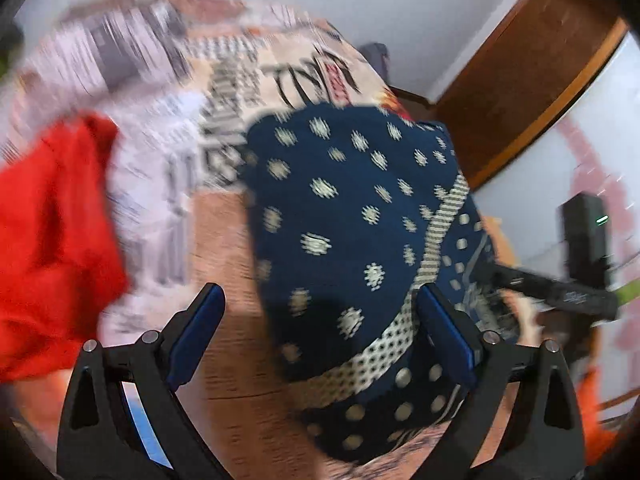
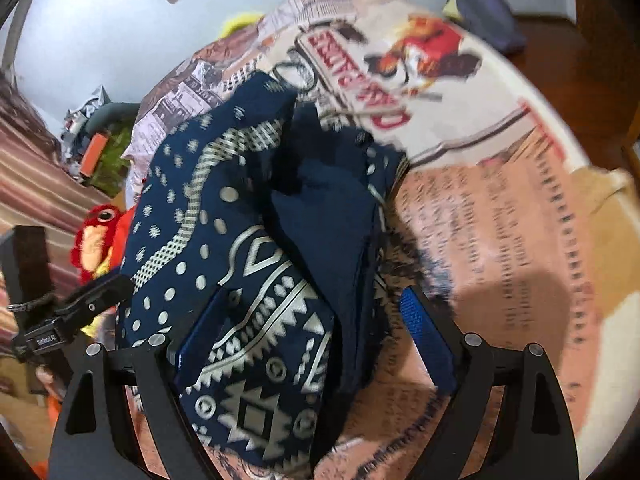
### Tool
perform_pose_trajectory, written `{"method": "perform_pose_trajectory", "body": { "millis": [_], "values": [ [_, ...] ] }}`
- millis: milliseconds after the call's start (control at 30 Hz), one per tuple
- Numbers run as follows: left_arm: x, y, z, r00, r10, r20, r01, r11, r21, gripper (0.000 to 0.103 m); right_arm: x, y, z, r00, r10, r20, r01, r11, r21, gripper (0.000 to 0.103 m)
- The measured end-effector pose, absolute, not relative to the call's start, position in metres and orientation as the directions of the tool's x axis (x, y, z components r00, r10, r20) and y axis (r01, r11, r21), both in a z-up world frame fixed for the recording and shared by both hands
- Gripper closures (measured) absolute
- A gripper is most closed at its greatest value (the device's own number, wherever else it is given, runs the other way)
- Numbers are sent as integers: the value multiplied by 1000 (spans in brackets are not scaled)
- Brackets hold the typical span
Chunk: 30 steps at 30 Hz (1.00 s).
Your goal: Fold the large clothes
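Note:
A navy garment (image 1: 352, 208) with white dots and geometric bands lies bunched in a loose heap on the printed bedsheet (image 1: 224, 264). My left gripper (image 1: 324, 320) hovers over its near end, open, with the cloth under the wide gap and against the right pad. In the right wrist view the same garment (image 2: 256, 264) spreads below my right gripper (image 2: 316, 328), which is open with the patterned fold between its blue pads (image 2: 428, 332) but not pinched. Both views are blurred by motion.
A red cloth (image 1: 52, 240) lies left of the garment. A red plush toy (image 2: 96, 232) sits at the bed's edge. A wooden door frame (image 1: 520, 80) stands at the far right. A dark blue-grey bundle (image 2: 488, 12) rests at the far end of the bedsheet (image 2: 500, 200).

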<state>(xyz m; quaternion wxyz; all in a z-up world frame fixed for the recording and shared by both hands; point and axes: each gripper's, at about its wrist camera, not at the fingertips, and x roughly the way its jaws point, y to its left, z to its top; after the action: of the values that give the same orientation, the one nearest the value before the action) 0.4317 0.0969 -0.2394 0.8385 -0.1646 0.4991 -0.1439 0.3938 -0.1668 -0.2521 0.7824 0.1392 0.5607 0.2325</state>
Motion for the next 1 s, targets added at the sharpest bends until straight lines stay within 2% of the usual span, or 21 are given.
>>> {"method": "perform_pose_trajectory", "body": {
  "millis": [133,267,500,600,667,800,867,1000],
  "values": [
    [448,96,-262,400,-521,-754,66,837,-544,6,408,-167,-271,213,571,-793,-191,820,540,17],
    [463,100,-280,361,-599,-714,29,773,-634,5,423,-170,-291,156,630,-761,-155,777,611,12],
    [475,101,-283,359,-624,-694,26,750,-661,5,432,-162,-290,150,685,-713,-182,728,661,11],
    [476,101,-284,369,-617,-694,18,752,-659,9,431,-160,-291,153,701,-697,-148,713,685,20],
    [476,101,-284,368,-624,-690,15,746,-666,15,429,-163,-289,137,709,-692,-138,705,695,35],
    [464,104,-277,369,-622,-691,1,743,-669,27,418,-159,-273,131,693,-709,-144,721,678,56],
    [454,105,-269,371,-611,-700,2,754,-657,30,412,-152,-259,134,667,-733,-179,744,644,68],
    [432,118,-248,392,-609,-689,-1,749,-662,34,391,-127,-227,143,614,-776,-275,778,565,73]
  ]
}}
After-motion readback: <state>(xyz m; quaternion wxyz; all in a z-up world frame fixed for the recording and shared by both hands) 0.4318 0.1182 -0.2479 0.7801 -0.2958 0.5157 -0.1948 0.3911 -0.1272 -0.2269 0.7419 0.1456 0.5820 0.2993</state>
